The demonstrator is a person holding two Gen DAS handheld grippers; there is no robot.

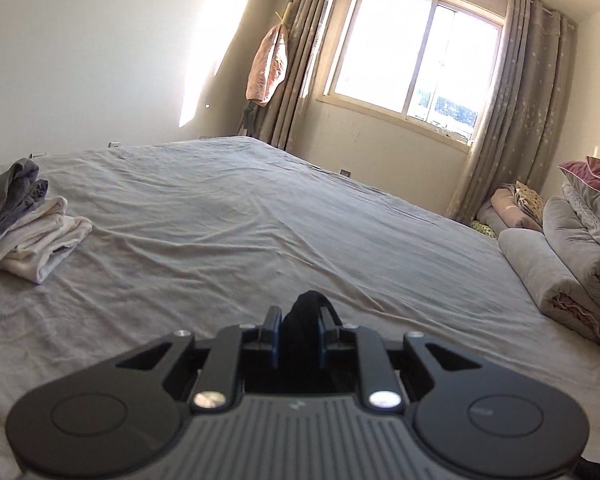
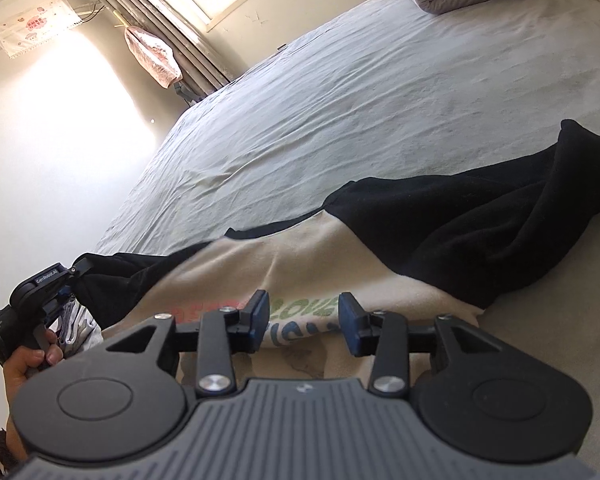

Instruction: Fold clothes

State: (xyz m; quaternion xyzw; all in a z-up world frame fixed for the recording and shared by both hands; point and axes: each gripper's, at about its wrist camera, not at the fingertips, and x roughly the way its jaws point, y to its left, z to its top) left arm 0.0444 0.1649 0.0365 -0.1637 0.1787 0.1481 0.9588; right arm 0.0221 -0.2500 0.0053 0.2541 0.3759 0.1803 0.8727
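A cream sweatshirt with black sleeves (image 2: 300, 268) and coloured lettering lies spread on the grey bed sheet (image 2: 380, 100) in the right wrist view. My right gripper (image 2: 303, 320) hovers open just above its printed chest, nothing between the fingers. My left gripper (image 1: 300, 322) is shut on a bunch of black fabric (image 1: 306, 312), the sweatshirt's black sleeve. In the right wrist view that left gripper (image 2: 70, 280) sits at the far left, held by a hand (image 2: 28, 364), with the black sleeve end (image 2: 112, 280) pulled to it.
A stack of folded clothes (image 1: 24, 232), grey on top of white, rests on the bed's left side. Rolled grey and pink quilts (image 1: 564, 264) line the right side. A window (image 1: 412, 64) with curtains is behind the bed.
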